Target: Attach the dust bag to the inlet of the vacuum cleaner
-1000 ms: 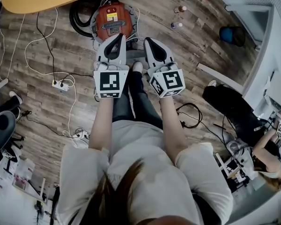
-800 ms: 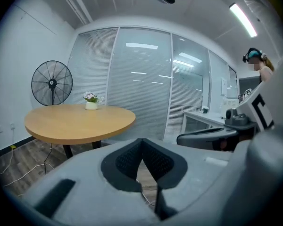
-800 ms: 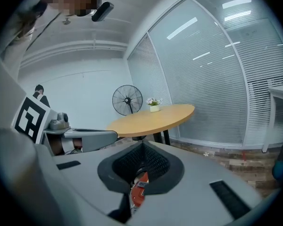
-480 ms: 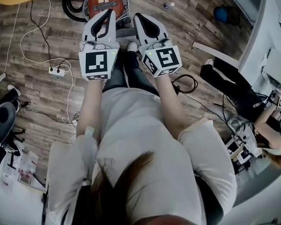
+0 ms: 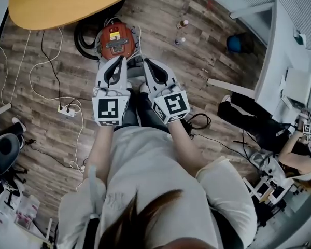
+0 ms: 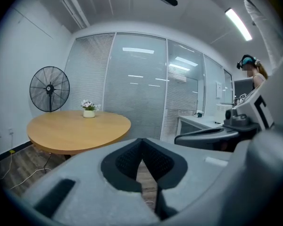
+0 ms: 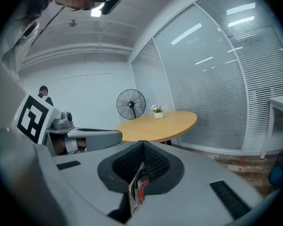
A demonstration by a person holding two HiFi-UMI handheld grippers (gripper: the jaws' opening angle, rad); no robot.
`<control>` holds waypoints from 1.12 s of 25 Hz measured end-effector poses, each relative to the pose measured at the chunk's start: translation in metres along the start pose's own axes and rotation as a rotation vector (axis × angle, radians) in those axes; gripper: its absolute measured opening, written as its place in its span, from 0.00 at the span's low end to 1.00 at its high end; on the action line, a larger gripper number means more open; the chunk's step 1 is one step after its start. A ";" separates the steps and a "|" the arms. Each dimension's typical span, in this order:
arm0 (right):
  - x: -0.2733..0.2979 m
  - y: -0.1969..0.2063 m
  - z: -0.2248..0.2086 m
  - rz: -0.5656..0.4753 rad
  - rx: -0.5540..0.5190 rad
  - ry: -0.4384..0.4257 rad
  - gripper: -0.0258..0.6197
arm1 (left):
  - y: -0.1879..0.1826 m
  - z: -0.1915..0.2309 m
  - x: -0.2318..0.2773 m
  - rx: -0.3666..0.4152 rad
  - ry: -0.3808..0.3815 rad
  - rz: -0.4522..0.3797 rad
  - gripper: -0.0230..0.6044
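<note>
The red vacuum cleaner [image 5: 115, 39] lies on the wood floor beside its coiled black hose [image 5: 85, 35], just beyond both gripper tips in the head view. My left gripper [image 5: 121, 61] and right gripper [image 5: 147, 63] are held side by side above the person's legs, both pointing toward the vacuum. In the left gripper view the left gripper [image 6: 142, 141] has its jaws shut with nothing between them. The right gripper [image 7: 142, 143] is likewise shut and empty; a sliver of the red vacuum [image 7: 141, 195] shows below its jaws. No dust bag is visible in any view.
A round yellow table [image 5: 67, 1] stands over the vacuum's far side. A white power strip [image 5: 67, 109] and cables trail across the floor at left. Two small bottles [image 5: 182, 25], a black chair [image 5: 2, 147] and a seated person [image 5: 295, 162] are around. A fan [image 6: 49, 89] stands behind the table.
Both grippers have risen together, staying side by side and shut. Their tips, which were at the vacuum's near edge, are now short of it in the head view.
</note>
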State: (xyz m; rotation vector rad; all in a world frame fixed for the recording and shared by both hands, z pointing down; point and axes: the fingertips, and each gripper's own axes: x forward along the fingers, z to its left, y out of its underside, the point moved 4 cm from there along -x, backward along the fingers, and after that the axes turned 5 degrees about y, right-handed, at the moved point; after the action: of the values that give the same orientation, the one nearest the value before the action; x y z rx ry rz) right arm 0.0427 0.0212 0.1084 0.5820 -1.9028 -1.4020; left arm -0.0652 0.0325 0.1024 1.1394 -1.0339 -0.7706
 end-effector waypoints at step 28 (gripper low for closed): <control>-0.023 -0.005 -0.015 -0.064 0.009 0.104 0.05 | 0.023 -0.037 -0.005 0.031 0.074 0.042 0.06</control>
State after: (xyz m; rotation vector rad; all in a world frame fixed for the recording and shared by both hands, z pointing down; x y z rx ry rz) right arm 0.0693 0.0264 0.1000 0.7125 -1.8229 -1.3771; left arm -0.0333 0.0560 0.1198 1.1611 -1.0076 -0.6758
